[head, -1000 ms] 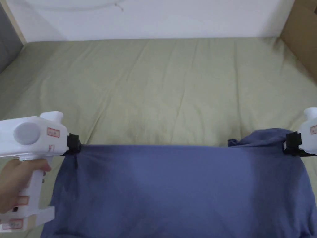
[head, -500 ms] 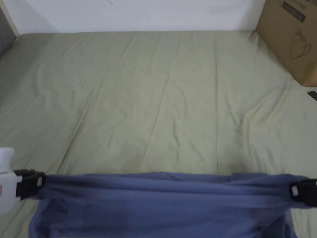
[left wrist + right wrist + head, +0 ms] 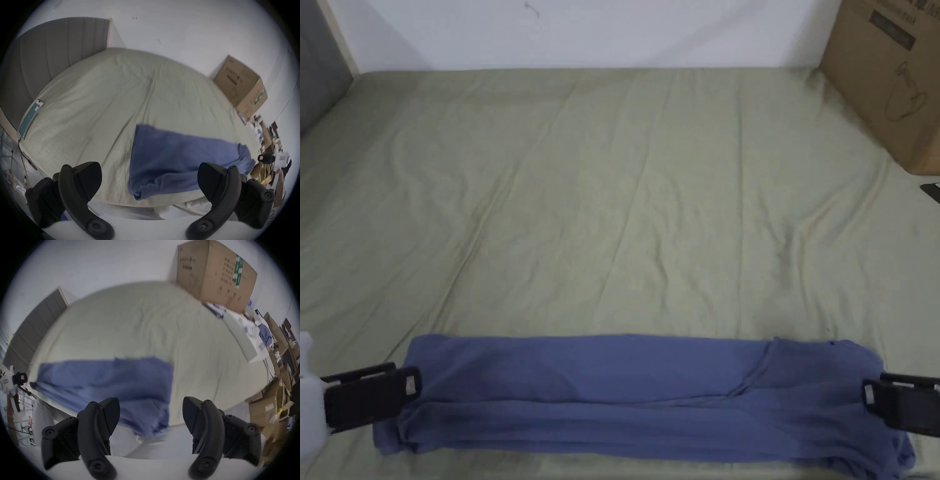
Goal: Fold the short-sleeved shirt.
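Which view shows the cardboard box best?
The right gripper view: the box is large there, with two faces visible. The left gripper view shows it smaller; the head view cuts it off at the frame edge.

**Layout: shirt on bed, near edge**

Shirt (image 3: 637, 394) lies folded into a long band across the near edge of the bed (image 3: 625, 206), running left to right. Left gripper (image 3: 369, 394) sits just beside its left end, right gripper (image 3: 900, 409) just beside its right end; both jaw pairs spread apart. Cardboard box (image 3: 887, 81) stands at the far right corner, against the wall (image 3: 581, 31). Headboard (image 3: 53, 53) lies left.
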{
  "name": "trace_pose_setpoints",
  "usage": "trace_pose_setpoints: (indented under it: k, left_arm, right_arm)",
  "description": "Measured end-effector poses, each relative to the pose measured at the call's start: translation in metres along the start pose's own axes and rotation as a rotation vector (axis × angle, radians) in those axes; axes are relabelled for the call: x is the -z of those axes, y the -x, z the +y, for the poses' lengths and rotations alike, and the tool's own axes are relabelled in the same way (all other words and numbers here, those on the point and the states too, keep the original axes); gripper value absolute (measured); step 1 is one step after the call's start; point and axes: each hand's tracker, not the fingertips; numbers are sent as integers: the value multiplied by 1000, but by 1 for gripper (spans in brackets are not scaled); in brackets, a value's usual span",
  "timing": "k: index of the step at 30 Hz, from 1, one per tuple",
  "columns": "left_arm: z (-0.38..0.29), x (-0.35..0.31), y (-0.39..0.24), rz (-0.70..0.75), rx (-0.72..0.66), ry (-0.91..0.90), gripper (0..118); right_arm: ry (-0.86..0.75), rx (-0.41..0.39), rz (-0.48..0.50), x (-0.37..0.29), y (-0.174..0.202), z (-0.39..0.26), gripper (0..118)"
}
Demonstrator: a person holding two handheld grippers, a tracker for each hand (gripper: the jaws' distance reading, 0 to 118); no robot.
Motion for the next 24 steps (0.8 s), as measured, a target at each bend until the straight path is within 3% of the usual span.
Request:
trace_pose_setpoints:
  k: [1,3,4,5,7,10,13,15,17,19,24]
  left_arm:
    - [0,-8,-1,3,-16,-16,116]
    - [0,-17,-1,-49,-48,-45,109]
    - [-2,-20,0,-69,-68,-55,86]
    - [-7,-22,1,-87,-107,-61,58]
    - [-12,-17,8,-94,-158,-38,5]
    - [-23,-14,23,-95,-196,-24,0]
    - [-32,-12,41,-144,-282,-14,0]
    - [-38,-5,58,-200,-372,4,10]
    - [-45,5,70,-263,-454,26,51]
    - [-51,19,79,-282,-511,50,102]
    - [-58,50,86,-328,-578,86,107]
  right_arm:
    - [-48,-1,40,-7,7,3,83]
    - [-132,-4,100,-16,26,9,53]
    - [-160,-4,107,-16,37,10,23]
    - [-179,-4,103,-12,49,11,8]
    - [-144,-14,89,0,71,15,0]
    - [-145,31,170,19,95,17,0]
    - [-129,8,198,32,122,20,0]
    - [-114,-55,208,40,138,19,0]
    - [-90,-75,237,44,150,20,0]
    - [-76,-89,247,48,160,20,0]
    - [-43,-95,233,52,168,23,0]
